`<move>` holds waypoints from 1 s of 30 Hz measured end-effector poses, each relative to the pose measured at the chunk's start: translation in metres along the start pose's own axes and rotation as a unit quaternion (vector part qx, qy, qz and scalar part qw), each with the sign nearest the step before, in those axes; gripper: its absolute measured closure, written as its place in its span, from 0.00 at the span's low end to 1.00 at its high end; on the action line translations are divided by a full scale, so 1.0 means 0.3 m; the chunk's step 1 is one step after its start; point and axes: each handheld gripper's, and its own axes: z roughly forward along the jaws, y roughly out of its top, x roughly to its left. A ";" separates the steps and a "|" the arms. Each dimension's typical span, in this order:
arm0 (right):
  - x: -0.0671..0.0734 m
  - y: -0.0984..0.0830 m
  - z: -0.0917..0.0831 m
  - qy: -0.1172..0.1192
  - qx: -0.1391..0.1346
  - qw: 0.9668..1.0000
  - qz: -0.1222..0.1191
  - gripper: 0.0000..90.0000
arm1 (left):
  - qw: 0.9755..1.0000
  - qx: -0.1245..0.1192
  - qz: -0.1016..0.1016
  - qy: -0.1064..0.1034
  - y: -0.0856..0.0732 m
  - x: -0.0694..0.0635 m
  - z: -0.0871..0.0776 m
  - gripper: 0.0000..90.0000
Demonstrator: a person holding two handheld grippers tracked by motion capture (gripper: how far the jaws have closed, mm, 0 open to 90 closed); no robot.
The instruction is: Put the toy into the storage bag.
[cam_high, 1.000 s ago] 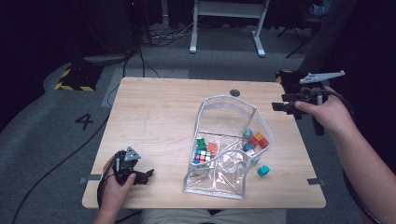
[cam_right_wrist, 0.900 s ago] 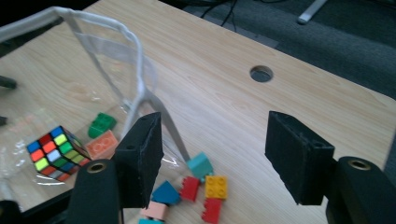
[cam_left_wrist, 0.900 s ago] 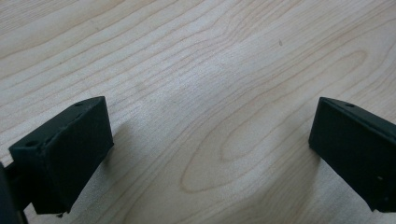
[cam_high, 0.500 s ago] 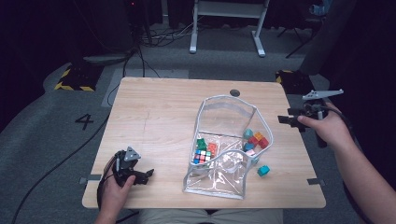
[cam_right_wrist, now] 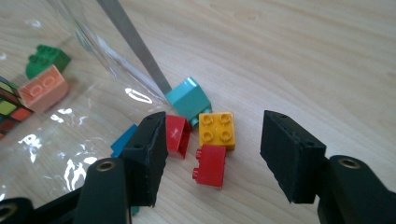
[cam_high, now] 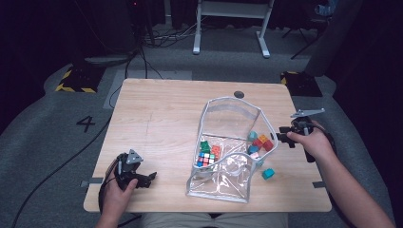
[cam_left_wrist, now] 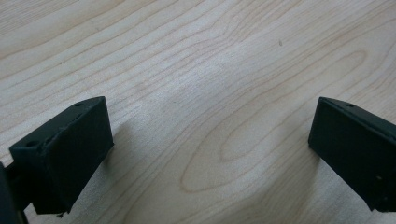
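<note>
Bricks (cam_right_wrist: 214, 140) lie beneath the lowered right hand-held gripper (cam_right_wrist: 212, 156), jaws apart and just closing, seemingly untouched.

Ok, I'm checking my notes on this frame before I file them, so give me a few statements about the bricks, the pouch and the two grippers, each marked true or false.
1. The right gripper has open jaws with a red brick on the table between them. True.
2. The right gripper grips the yellow brick. False: neither jaw touches it; it lies on the wooden table.
3. The left gripper is open over bare wood. True.
4. The puzzle cube lies outside the clear pouch. False: it sits inside it, beside a green brick.
5. A teal brick lies alone on the table, outside the pouch. True.
</note>
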 end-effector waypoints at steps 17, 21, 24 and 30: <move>0.006 -0.083 0.120 0.003 0.043 0.999 -0.004 0.57 | 1.000 0.000 0.000 0.000 0.000 0.000 0.000 0.00; 0.010 -0.090 0.137 0.005 0.052 0.999 -0.007 0.64 | 1.000 0.000 0.000 0.000 0.000 0.000 0.000 0.00; 0.015 -0.091 0.143 0.005 0.063 0.998 -0.008 0.73 | 1.000 0.000 0.000 0.001 0.000 0.000 -0.001 0.00; 0.009 -0.089 0.125 0.002 0.066 0.998 -0.020 0.76 | 1.000 0.000 0.000 0.001 0.000 0.000 -0.001 0.00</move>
